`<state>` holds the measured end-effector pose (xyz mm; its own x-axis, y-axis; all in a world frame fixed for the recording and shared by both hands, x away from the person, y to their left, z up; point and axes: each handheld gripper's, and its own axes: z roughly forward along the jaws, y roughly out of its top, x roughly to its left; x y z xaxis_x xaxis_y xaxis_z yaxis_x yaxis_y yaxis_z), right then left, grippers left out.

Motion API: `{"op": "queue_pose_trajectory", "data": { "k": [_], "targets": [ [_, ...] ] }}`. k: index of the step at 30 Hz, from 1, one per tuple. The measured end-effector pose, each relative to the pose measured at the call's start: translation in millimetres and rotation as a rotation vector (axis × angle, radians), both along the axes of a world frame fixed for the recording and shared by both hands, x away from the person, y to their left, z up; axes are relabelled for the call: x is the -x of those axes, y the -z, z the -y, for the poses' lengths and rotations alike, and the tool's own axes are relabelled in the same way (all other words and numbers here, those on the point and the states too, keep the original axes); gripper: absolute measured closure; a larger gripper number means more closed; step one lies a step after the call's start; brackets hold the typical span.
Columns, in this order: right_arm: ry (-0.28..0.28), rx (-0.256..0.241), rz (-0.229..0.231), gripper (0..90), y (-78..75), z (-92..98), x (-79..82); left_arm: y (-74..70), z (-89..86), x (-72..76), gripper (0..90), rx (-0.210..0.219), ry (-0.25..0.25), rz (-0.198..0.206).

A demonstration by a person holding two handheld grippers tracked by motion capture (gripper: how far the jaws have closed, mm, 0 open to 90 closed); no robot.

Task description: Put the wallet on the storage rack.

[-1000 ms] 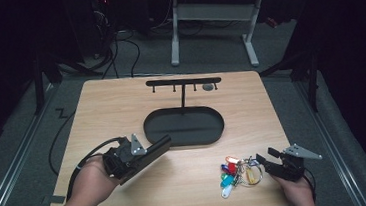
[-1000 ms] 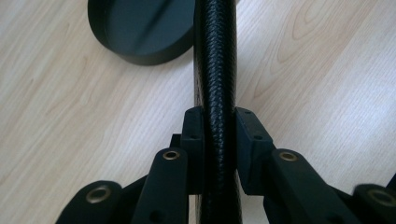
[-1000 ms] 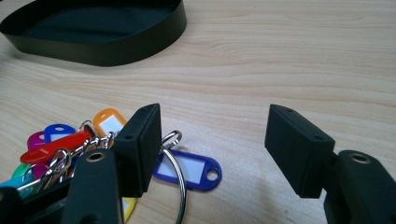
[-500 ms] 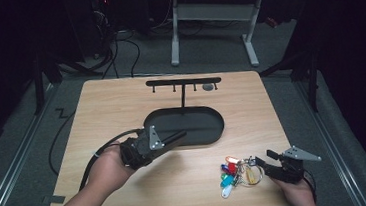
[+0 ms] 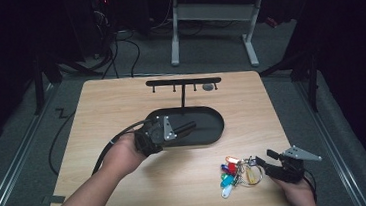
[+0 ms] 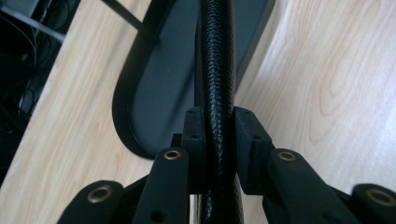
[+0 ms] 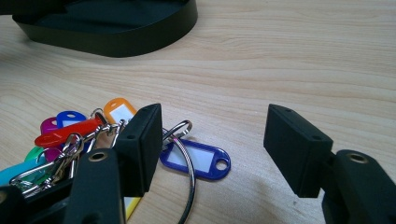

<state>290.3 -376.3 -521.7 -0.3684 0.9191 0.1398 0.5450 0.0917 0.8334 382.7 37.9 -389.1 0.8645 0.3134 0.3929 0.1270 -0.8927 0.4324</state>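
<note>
My left gripper [image 5: 169, 131] [image 6: 219, 126] is shut on a flat black item with a leather-like grain [image 5: 186, 129] [image 6: 215, 56], which I see edge-on. It reaches out over the black oval tray [image 5: 217, 130] [image 6: 149, 93]. My right gripper [image 5: 267, 162] [image 7: 217, 140] stands open at the table's front right, low over the wood. A bunch of keys with coloured tags [image 5: 234, 171] lies just to its left. One jaw stands over the key ring [image 7: 180, 140], and a blue tag [image 7: 196, 158] lies between the jaws.
A black T-shaped hook rack [image 5: 183, 83] stands behind the tray, with a small round thing near its right end. The tray's front wall [image 7: 116, 42] lies beyond the keys. Bare wood stretches across the table's front left. Dark floor and cables surround the table.
My left gripper has carried the black item right and forward, from the table's left part to over the tray, and turned it edge-on. The right gripper has barely moved.
</note>
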Motion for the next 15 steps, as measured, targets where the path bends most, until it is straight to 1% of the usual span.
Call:
{"op": "queue_pose_trajectory", "data": {
  "k": [2, 5, 7, 10, 13, 15],
  "targets": [
    [0.001, -0.004, -0.002, 37.6, 0.0, -0.4, -0.7, -0.5, 5.5, -3.2, 76.2, -0.007, 0.019, 0.025],
    [-0.002, -0.006, -0.003, 37.6, -0.1, -0.8, -1.0, -0.7, 13.3, -10.2, 76.2, -0.01, 0.041, 0.049],
    [-0.003, -0.006, -0.001, 37.7, -0.2, -0.3, -0.9, 0.4, 18.9, -14.4, 76.1, -0.028, 0.054, 0.076],
    [-0.001, -0.011, 0.0, 37.7, 0.3, 1.3, -1.0, 1.6, 26.4, -19.5, 76.1, -0.049, 0.09, 0.116],
    [0.001, -0.015, -0.004, 37.8, 0.5, 2.0, -0.8, 3.5, 33.2, -24.0, 76.0, -0.045, 0.106, 0.148],
    [0.0, -0.015, -0.003, 37.7, 0.5, 2.0, -0.7, 5.2, 37.0, -27.4, 76.0, -0.046, 0.111, 0.159]
  ]
}}
